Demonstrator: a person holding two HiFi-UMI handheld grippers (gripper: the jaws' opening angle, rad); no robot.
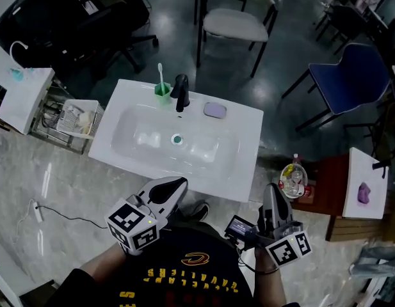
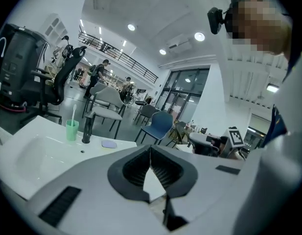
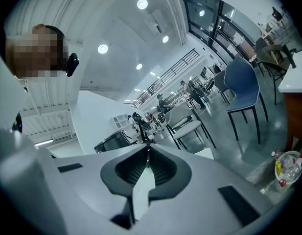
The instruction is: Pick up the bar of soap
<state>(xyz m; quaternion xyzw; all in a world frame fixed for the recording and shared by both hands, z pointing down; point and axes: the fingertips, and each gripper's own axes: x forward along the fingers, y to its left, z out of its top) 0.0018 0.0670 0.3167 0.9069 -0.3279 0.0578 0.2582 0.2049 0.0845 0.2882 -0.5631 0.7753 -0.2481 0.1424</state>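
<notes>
Clearly the reach is not yet begun: the left claw (image 1: 177, 184) and right claw (image 1: 272, 192) are both closed on nothing, near the sink's (image 1: 242, 171) front edge. The soap (image 1: 215, 110) lies flat on the far rim, just right of the tap (image 1: 180, 93), with its long axis along that rim. Next, I judge, a claw must open and cross the basin.

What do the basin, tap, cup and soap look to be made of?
Basin: glossy white with soft highlights, likely ceramic or resin.
Tap: matte black, probably coated metal.
Cup: even green, likely plastic.
Soap: pale lilac, dull, rounded edges, apparently a solid waxy bar.
</notes>
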